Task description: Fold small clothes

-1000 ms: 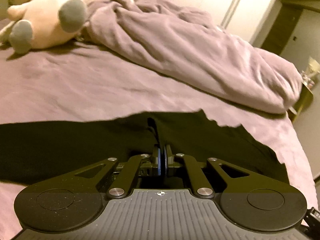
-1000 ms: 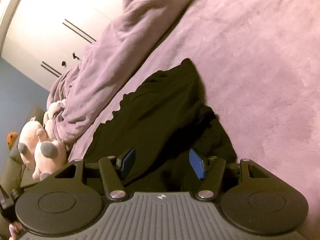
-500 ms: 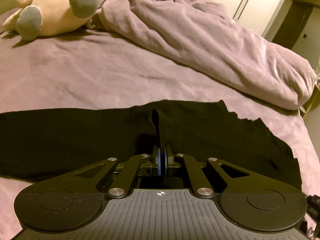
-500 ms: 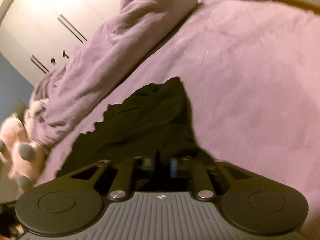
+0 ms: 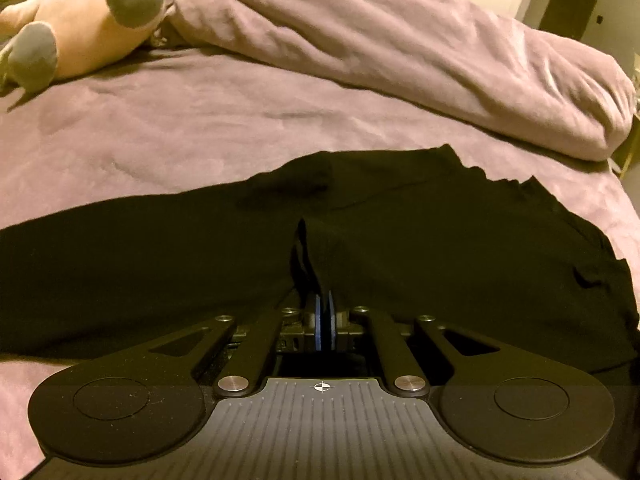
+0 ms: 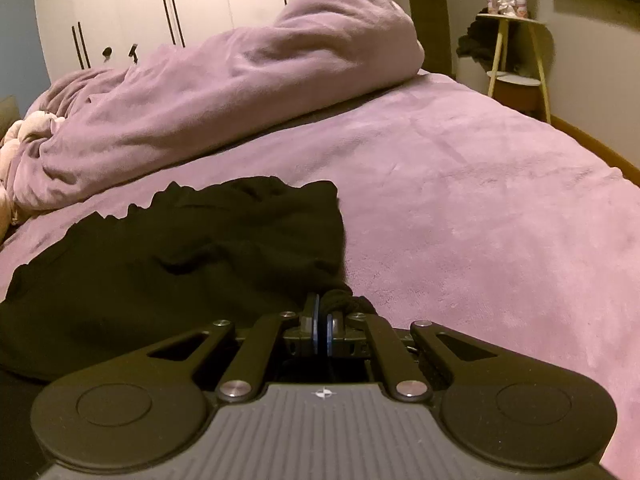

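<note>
Both tools (image 5: 323, 312) (image 6: 322, 320) pinching blk garment (image 5: 440, 240) (image 6: 180, 264), purple bed (image 6: 460, 200)

Left tool (image 5: 325, 312) pinched on a fold of black garment (image 5: 440, 248), spread flat across purple bed (image 5: 200, 128).

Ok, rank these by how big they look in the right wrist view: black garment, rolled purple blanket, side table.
1. Rolled purple blanket and black garment: too close to rank; the garment sits nearer the camera.
2. Side table, smallest, though farthest.

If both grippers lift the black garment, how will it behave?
Probably floppy: the black garment creases where the left gripper pinches it. It bunches at the right gripper, so it should sag between them. Likely light.
</note>
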A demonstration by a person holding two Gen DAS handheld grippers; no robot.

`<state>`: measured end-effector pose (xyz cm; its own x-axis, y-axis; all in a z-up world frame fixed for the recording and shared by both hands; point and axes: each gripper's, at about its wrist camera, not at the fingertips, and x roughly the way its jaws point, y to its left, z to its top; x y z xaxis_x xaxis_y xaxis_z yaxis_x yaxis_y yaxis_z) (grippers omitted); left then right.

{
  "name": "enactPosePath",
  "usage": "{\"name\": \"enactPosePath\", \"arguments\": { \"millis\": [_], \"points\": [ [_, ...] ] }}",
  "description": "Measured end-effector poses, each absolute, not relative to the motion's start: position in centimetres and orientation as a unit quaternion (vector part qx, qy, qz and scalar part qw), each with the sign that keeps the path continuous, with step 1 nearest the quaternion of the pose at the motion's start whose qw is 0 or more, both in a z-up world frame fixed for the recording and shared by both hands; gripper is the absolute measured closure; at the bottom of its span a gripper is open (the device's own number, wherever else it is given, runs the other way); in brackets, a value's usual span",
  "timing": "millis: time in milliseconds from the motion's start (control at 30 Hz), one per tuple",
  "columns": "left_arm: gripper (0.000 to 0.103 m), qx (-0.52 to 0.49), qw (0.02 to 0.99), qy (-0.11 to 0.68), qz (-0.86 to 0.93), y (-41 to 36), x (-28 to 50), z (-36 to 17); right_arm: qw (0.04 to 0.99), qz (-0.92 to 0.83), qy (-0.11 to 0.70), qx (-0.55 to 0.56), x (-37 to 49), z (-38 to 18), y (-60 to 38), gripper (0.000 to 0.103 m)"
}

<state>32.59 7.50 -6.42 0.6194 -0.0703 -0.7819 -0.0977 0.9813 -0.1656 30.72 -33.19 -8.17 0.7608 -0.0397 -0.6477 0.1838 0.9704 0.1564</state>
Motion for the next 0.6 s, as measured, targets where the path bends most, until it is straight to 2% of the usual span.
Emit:
{"name": "enactPosePath", "arguments": {
  "millis": [167, 267, 300, 333, 400, 467, 600],
  "points": [
    [0.088, -0.063, 0.891, 0.449, 0.028, 6.5, 32.8, -6.4, 0.930, -0.058, 0.360, 0.044, 31.4, -7.8, -31.7, 0.100],
    [0.082, -0.068, 0.889, 0.451, 0.029, 6.5, 32.1, -5.6, 0.921, -0.045, 0.384, 0.053, 30.9, -6.7, -31.9, 0.095],
    [0.077, -0.066, 0.890, 0.450, 0.028, 6.5, 31.7, -5.3, 0.919, -0.040, 0.387, 0.061, 30.4, -6.2, -32.1, 0.085],
    [0.075, -0.061, 0.891, 0.448, 0.029, 6.5, 31.3, -5.1, 0.920, -0.035, 0.386, 0.064, 29.8, -5.8, -32.1, 0.068],
    [0.074, -0.056, 0.892, 0.447, 0.030, 6.4, 30.5, -4.8, 0.924, -0.025, 0.376, 0.062, 28.4, -5.1, -31.9, 0.051],
    [0.074, -0.058, 0.891, 0.449, 0.030, 6.3, 30.0, -4.6, 0.930, -0.029, 0.365, 0.035, 27.3, -4.5, -31.1, 0.046],
    [0.073, -0.058, 0.890, 0.451, 0.027, 6.0, 29.7, -4.7, 0.936, -0.028, 0.350, 0.011, 26.8, -4.0, -30.2, 0.046]
  ]
}}
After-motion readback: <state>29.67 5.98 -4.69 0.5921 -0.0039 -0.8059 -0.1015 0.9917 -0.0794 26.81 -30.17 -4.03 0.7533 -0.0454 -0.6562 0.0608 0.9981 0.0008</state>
